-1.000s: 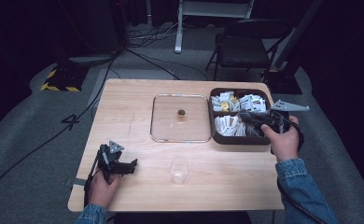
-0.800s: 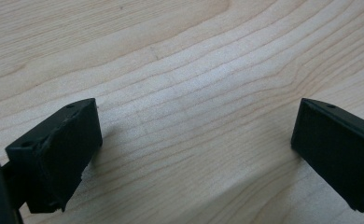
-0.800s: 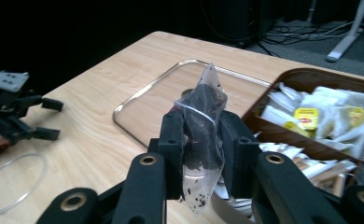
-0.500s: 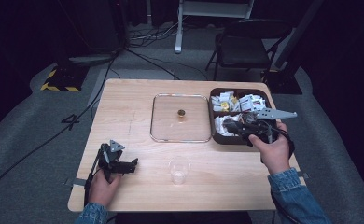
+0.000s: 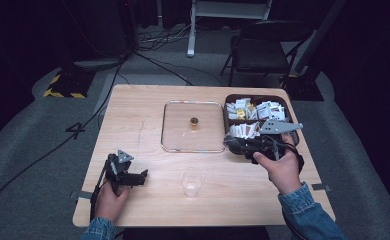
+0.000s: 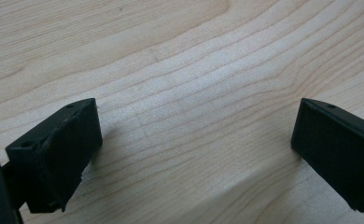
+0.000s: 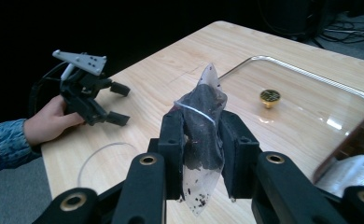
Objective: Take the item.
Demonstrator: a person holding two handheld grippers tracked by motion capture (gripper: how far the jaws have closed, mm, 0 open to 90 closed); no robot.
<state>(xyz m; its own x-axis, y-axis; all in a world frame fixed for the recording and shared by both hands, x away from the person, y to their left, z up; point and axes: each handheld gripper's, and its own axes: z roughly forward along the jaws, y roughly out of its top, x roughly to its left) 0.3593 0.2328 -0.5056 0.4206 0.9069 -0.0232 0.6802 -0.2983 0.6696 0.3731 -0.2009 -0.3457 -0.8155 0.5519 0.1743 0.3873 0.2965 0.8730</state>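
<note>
Left gripper (image 5: pixel 142 176): you rest it on the table (image 5: pixel 133 115) near the front left corner. Its jaws stand wide apart in the left gripper view, with bare wood grain between them and nothing held.

Plastic cup (image 5: pixel 192 182): it stands upright and looks empty, at the front middle of the table, well apart from both grippers. It is light; brush it with a jaw or a cable and it likely tips or skids.

Glass lid (image 5: pixel 193 126): it lies flat at the table's centre, knob (image 5: pixel 194 120) up, just left of the brown tray (image 5: pixel 227 109). Your loaded hand hangs over its right front corner, so a low sweep could knock it.

Sachet (image 7: pixel 202 140): a clear packet of dark granules, standing upright between the right jaws, its top and bottom ends sticking out past them.

Right gripper (image 7: pixel 202 154): its jaws are closed flat against the sachet's middle. In the high view the tips (image 5: pixel 231 143) sit at the tray's front left corner.

Risk, grip: the film looks slick and soft, so it may slide or fold if you swing fast, and a hard squeeze could burst it.

Risk, spill: a poor aim at the cup would drop granules on the wood.

Tray: it holds many more sachets (image 5: pixel 263 110), at the table's right.
</note>
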